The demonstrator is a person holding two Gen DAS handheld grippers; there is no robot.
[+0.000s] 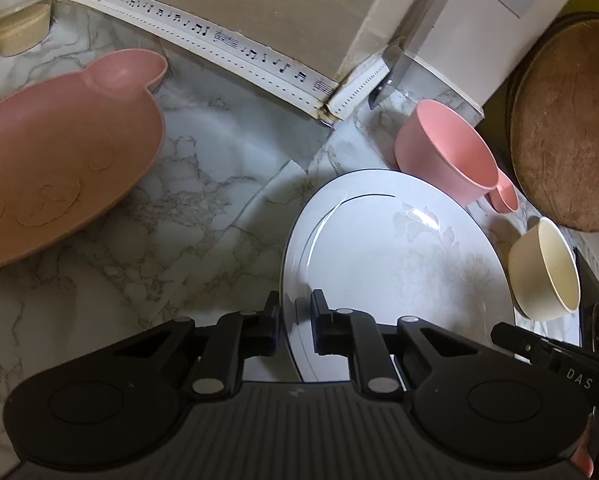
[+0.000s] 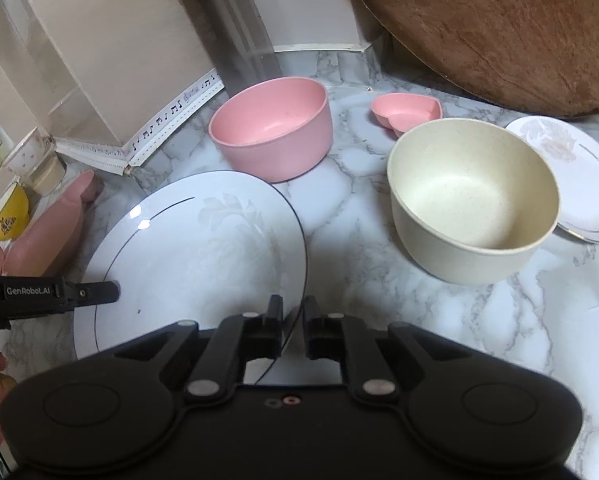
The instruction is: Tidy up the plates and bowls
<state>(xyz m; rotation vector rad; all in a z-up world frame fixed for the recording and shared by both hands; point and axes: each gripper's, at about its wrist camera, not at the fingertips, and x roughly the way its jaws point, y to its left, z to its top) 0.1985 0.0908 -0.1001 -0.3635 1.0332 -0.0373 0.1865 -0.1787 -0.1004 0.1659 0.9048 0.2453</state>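
Both grippers, L (image 1: 295,322) & R (image 2: 291,330), clamp white plate (image 2: 203,248) rim

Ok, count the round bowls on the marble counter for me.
2. The pink bowl stands near the wall corner, behind the large white plate; the cream bowl stands to its right, beside the small plate. Others may be hidden.

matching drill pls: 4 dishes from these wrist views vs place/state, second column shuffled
Items
1. large white plate
2. pink round bowl
3. cream bowl
4. pink heart-shaped dish

Place or state
A. nearest the wooden board
B. rim inside both claws
C. beside the small floral plate
D. in front of the cleaver blade

Pairs: 1-B, 2-D, 3-C, 4-A
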